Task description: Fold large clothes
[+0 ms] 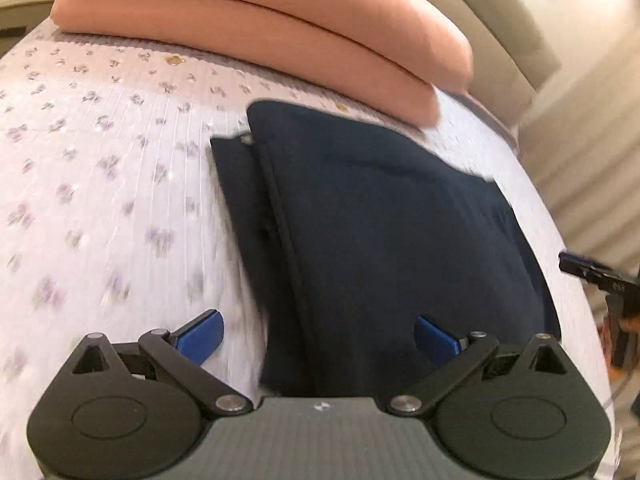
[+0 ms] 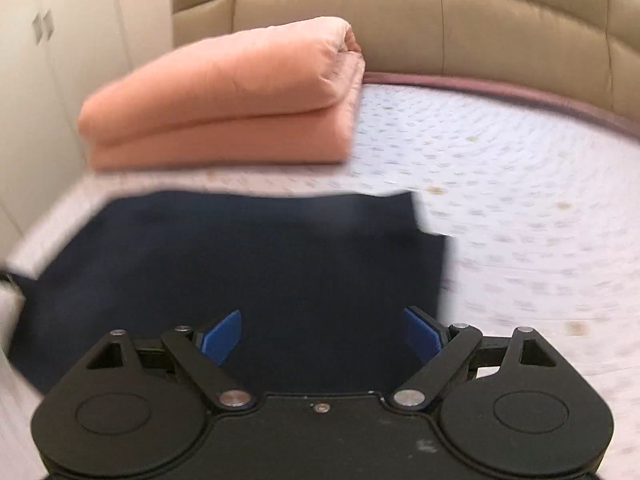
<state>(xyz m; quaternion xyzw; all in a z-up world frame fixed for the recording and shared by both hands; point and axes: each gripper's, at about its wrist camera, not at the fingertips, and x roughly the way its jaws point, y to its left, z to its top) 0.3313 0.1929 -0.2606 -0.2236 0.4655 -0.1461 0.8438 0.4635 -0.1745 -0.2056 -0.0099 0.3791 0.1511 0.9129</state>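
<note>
1. Both tools, left tool (image 1: 318, 334) and right tool (image 2: 322, 334), hover spread wide, holding nothing.
2. Our folded dark navy fabric garment (image 1: 376, 236) lies on the floral-print bed sheet (image 1: 100, 168), near the folded peach quilt (image 1: 280, 20).
3. We judge it needs another fold: pinch matching near corners together, lift evenly.
4. From the left wrist view, its long axis runs away from us, towards the quilt.

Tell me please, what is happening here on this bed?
A person with a gripper in each hand is folding clothes on a bed with a floral sheet. A dark navy garment lies folded on it, in front of a folded peach quilt. The left gripper and the right gripper are both over the garment's near edge with jaws open, holding nothing. The pictures are blurred.
</note>
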